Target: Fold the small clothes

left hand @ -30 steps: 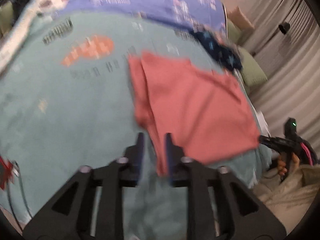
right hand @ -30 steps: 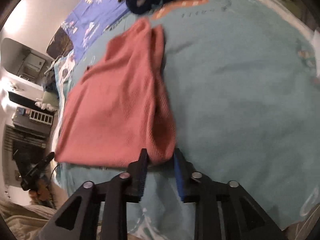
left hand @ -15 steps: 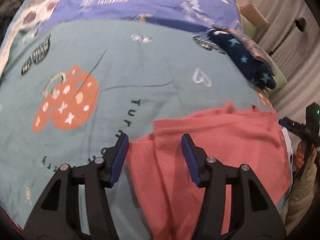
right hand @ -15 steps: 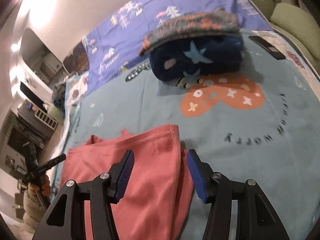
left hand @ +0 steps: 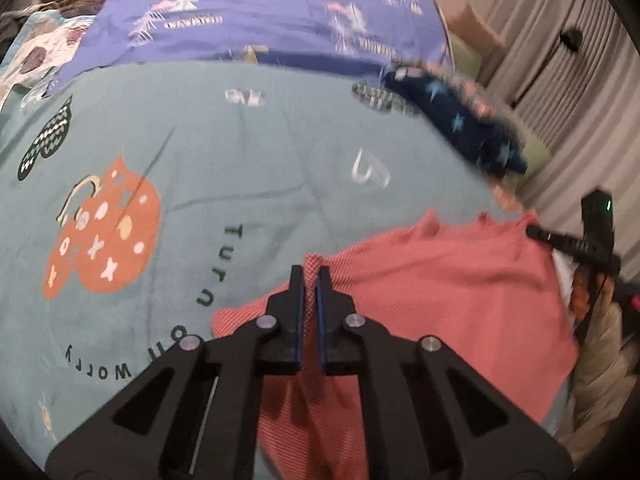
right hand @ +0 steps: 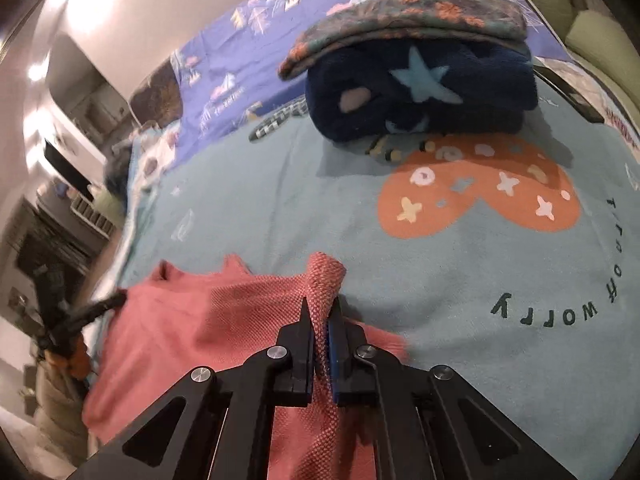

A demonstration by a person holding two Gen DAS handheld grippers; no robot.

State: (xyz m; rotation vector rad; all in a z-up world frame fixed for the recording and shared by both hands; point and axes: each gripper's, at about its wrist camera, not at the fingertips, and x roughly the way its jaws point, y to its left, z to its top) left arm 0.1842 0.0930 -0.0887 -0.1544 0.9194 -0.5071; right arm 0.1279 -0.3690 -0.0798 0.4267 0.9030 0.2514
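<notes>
I am pinching the coral knit garment (left hand: pixel 440 280) with my left tool (left hand: pixel 310 276) and right tool (right hand: pixel 320 312), both clamping its corners, readying the next fold toward the orange heart print (right hand: pixel 480 196).

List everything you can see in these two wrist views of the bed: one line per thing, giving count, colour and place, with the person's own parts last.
Garment: one, salmon pink, partly folded on the near part of the blanket, a bunched corner pinched in each gripper.
Blanket: one, teal with orange hearts and dark lettering, spread over the bed.
Sheet: one, purple with pale prints, beyond the blanket.
Folded pile: one, navy with pale stars under a floral piece, on the blanket's far side.
Curtain: pale grey, on the right of the left wrist view.
Left gripper: one, black with blue pads, just closed on the garment's corner.
Right gripper: one, black with blue pads, just closed on the other corner.
</notes>
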